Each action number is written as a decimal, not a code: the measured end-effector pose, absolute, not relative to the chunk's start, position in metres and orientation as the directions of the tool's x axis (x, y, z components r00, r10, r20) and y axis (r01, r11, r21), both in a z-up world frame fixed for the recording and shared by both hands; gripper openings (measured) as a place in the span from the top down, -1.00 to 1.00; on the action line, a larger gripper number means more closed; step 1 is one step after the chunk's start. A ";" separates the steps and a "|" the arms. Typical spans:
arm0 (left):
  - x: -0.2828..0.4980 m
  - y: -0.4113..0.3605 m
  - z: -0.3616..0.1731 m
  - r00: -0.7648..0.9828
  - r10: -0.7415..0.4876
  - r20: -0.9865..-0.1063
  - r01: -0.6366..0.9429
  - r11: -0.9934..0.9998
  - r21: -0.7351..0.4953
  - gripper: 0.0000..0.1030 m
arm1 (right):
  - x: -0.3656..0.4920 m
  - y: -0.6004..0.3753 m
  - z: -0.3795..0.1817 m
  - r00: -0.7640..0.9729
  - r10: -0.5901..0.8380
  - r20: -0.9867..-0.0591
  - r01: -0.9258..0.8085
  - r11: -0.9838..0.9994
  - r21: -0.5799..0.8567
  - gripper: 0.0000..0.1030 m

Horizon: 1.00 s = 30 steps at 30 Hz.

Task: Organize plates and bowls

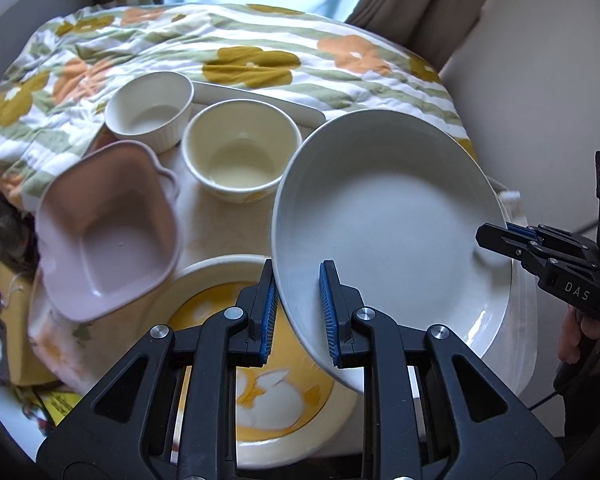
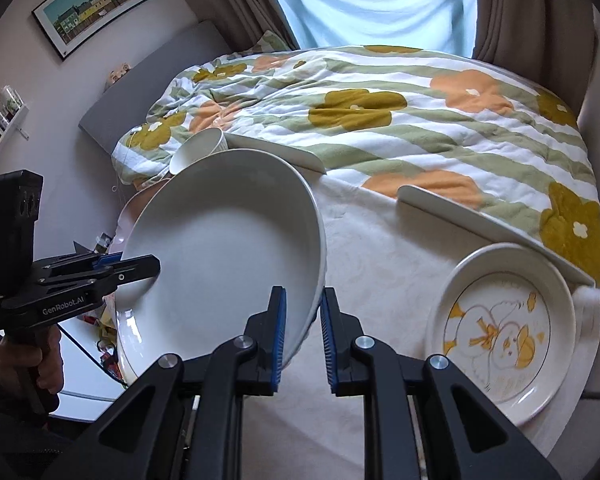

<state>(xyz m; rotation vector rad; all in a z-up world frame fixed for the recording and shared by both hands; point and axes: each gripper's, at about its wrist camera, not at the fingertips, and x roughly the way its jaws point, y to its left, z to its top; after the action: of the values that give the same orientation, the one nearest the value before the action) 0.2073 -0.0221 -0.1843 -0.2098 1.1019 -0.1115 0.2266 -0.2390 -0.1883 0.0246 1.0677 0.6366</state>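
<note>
A large plain white plate [image 1: 388, 216] is held tilted above the table, gripped on opposite rims. My left gripper [image 1: 298, 308] is shut on its near rim; it shows in the right wrist view [image 2: 140, 266] at the plate's [image 2: 224, 252] left edge. My right gripper [image 2: 303, 332] is shut on the other rim and shows in the left wrist view [image 1: 496, 236]. Under the plate lies a yellow-patterned plate [image 1: 220, 292]. A pink square bowl [image 1: 108, 232], a cream bowl [image 1: 240, 156] and a white ribbed ramekin [image 1: 150, 110] stand behind. Another duck-patterned plate [image 2: 500, 328] lies at the right.
The white table [image 2: 380, 260] stands against a bed with a flowered quilt [image 2: 380, 120]. Two flat white pieces [image 2: 480, 216] lie along the table's far edge. A grey wall [image 1: 540, 100] is on the right, clutter [image 1: 4, 300] on the left.
</note>
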 end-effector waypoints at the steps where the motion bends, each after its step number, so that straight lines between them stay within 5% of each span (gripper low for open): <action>1: 0.201 -0.016 -0.183 0.448 -0.198 -0.872 0.002 0.975 -0.220 0.65 | 0.216 -0.234 -0.187 0.330 0.491 -0.806 -0.458 0.830 0.319 0.69; 16: 0.144 0.052 -0.245 0.309 -0.277 -0.910 0.115 0.961 -0.253 0.65 | 0.124 -0.174 -0.235 0.315 0.383 -0.868 -0.267 0.914 0.307 0.70; 30: 0.155 0.038 -0.280 0.308 -0.197 -0.931 0.102 0.980 -0.173 0.64 | 0.118 -0.159 -0.254 0.337 0.304 -0.891 -0.275 0.937 0.215 0.69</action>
<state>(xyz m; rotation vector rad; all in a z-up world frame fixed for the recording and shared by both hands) 0.1548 0.0384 -0.2801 -0.0870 1.2423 -0.1978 0.1184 -0.1591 -0.2541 0.0276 1.1675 0.3773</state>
